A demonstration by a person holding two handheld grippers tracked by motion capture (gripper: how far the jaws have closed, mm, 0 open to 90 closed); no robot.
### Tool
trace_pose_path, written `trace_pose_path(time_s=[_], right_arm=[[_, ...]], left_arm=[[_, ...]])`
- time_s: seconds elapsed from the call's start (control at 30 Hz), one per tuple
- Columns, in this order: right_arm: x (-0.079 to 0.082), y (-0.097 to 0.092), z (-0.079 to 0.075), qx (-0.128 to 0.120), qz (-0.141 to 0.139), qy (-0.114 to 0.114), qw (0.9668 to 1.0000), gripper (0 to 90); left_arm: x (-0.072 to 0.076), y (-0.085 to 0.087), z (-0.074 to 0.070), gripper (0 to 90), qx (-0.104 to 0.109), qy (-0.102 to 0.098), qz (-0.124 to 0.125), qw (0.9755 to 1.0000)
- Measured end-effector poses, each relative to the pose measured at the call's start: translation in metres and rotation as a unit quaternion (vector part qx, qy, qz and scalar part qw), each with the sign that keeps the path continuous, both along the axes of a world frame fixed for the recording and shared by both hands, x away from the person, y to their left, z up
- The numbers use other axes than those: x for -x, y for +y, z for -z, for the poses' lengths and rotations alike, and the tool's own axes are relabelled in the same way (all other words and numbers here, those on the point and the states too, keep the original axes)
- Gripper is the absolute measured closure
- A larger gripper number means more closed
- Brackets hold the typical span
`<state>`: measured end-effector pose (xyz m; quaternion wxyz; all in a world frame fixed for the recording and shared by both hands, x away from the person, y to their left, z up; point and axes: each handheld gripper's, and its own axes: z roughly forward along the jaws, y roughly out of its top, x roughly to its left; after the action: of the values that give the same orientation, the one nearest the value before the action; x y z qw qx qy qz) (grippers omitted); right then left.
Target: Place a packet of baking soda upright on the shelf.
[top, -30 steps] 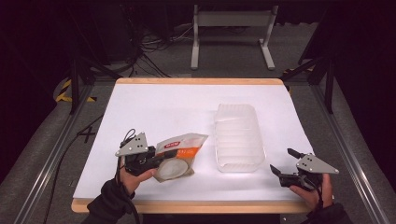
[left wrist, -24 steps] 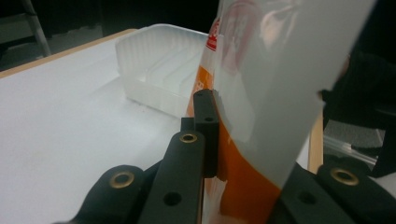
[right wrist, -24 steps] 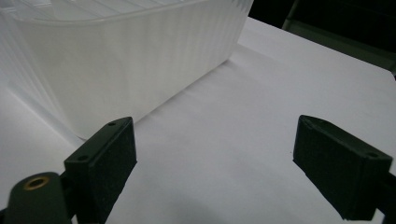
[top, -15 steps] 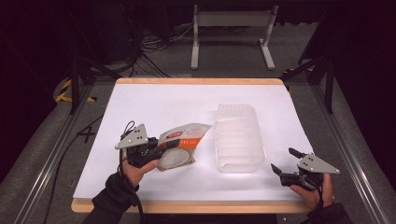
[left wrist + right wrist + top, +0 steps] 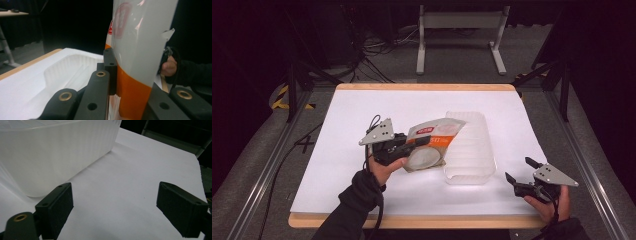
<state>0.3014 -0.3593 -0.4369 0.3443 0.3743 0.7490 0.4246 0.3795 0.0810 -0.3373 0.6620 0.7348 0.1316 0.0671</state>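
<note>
Item: pouch (image 5: 432, 145), orange-and-white, clamped in left gripper (image 5: 404, 147) jaws, lifted clear of counter (image 5: 337, 190), beside clear tub (image 5: 472, 150) at counter centre. Right gripper (image 5: 524, 175): jaws wide, empty, near front right corner. Pickup apparently done; placing into tub probably outstanding.

Glossy plastic pouch (image 5: 432, 142); translucent ribbed plastic tub (image 5: 469, 150); matt white table cover (image 5: 337, 150); wood edge.

I've got 2 grippers: left gripper (image 5: 411, 142) and right gripper (image 5: 523, 176), w/ 2 black jaws apiece. On the table (image 5: 362, 115) I count 1 snack pouch (image 5: 432, 145) and 1 clear plastic tub (image 5: 472, 150). Behind the table: 1 white stand (image 5: 459, 37) w/ 2 legs.
</note>
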Motion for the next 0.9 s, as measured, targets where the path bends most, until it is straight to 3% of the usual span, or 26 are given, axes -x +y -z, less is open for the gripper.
trace_pose_path(time_s=[0.07,0.17,0.3,0.6,0.9], right_arm=[[0.000,0.000,0.000,-0.001,-0.001,0.000,1.0000,14.3],[0.000,0.000,0.001,0.003,-0.002,0.000,1.0000,14.3],[0.000,0.001,0.000,0.002,-0.002,-0.001,1.0000,14.1],[0.001,0.001,0.000,0.003,-0.007,0.001,1.0000,14.2],[0.001,0.002,0.001,0.004,-0.011,0.003,0.9999,14.1]], left_arm=[[-0.002,-0.004,-0.001,89.8,0.004,-0.002,0.001,1.0000],[-0.010,-0.020,-0.002,89.7,0.033,0.003,0.015,0.9993],[-0.015,-0.035,0.002,89.7,0.041,0.005,0.029,0.9987],[-0.024,-0.078,0.013,89.8,0.035,0.008,0.061,0.9975],[-0.030,-0.118,0.019,89.7,0.036,-0.001,0.075,0.9965]])
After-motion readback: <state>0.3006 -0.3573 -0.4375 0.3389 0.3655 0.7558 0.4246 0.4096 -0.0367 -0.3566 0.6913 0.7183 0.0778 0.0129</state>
